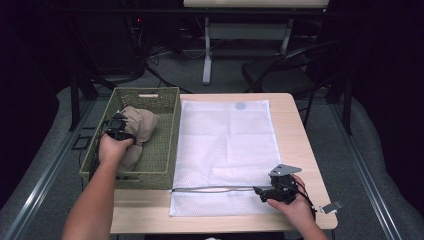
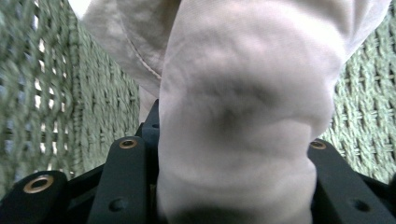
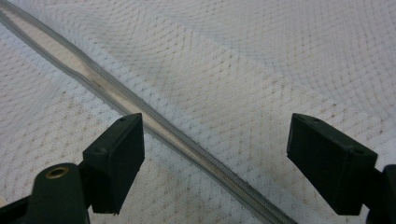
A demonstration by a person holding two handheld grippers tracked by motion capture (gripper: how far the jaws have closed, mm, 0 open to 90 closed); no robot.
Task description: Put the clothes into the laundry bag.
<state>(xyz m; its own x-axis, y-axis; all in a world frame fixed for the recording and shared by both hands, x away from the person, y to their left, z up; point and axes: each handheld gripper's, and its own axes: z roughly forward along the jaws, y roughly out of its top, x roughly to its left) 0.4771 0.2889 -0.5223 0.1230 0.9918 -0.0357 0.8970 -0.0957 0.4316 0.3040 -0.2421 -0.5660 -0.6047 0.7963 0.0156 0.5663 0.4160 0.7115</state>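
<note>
A beige garment [image 1: 137,127] lies bunched in the green woven basket [image 1: 165,145] at the table's left. My left gripper [image 1: 118,128] is down in the basket, shut on a thick fold of that beige garment [image 2: 243,121], which bulges between the two black jaws. A white mesh laundry bag [image 1: 225,150] lies flat across the table's middle, its grey zipper [image 1: 215,188] running along the near end. My right gripper [image 1: 261,190] hovers low at the zipper's right end, jaws open wide, with the zipper [image 3: 154,126] passing under the gap.
The basket wall [image 2: 56,107] stands close on both sides of the left gripper. A small grey object [image 1: 332,206] lies at the table's near right corner. Beyond the table's far edge are a dark chair [image 1: 280,70] and a white table leg [image 1: 206,55].
</note>
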